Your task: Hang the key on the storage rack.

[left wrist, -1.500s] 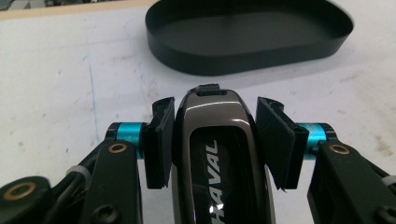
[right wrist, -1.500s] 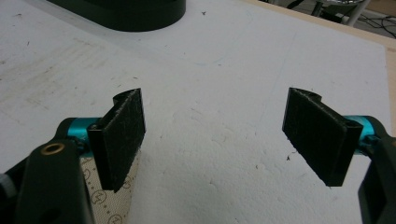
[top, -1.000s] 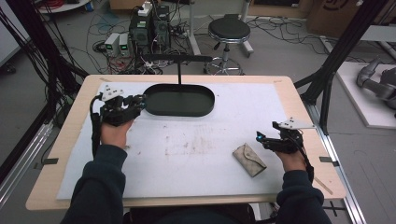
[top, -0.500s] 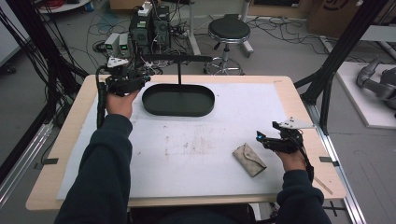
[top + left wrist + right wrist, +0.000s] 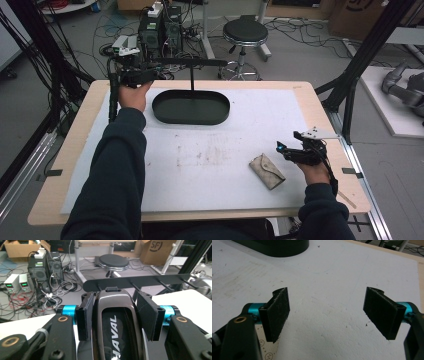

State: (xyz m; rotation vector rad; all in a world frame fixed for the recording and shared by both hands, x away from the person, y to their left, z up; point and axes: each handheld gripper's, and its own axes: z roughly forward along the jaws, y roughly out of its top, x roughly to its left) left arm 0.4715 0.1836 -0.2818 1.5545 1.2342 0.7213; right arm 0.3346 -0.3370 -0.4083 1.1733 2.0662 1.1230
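Observation:
My left gripper (image 5: 142, 75) is raised at the back left of the table, shut on a glossy black car key fob (image 5: 115, 322) marked HAVAL. The fob's top sits just under the left end of the horizontal bar (image 5: 140, 281) of a black stand. That stand has an oval base (image 5: 191, 106), a thin post and the bar (image 5: 190, 62) with several pegs. My right gripper (image 5: 287, 149) rests low at the right of the table, open (image 5: 329, 312) and holding nothing. A beige patterned pouch (image 5: 266, 171) lies just left of it; its corner (image 5: 267, 350) shows beside the left pad.
A white mat (image 5: 215, 150) covers most of the wooden table (image 5: 320, 115). Behind the table stand a black stool (image 5: 245, 32), electronics boxes (image 5: 160, 25) and loose cables on the floor. Black frame posts (image 5: 357, 75) rise at the right.
My left hand has lifted and moved away toward the back left, from beside the oval base up to the bar's left end, with the fob still in the jaws. The right hand stayed put.

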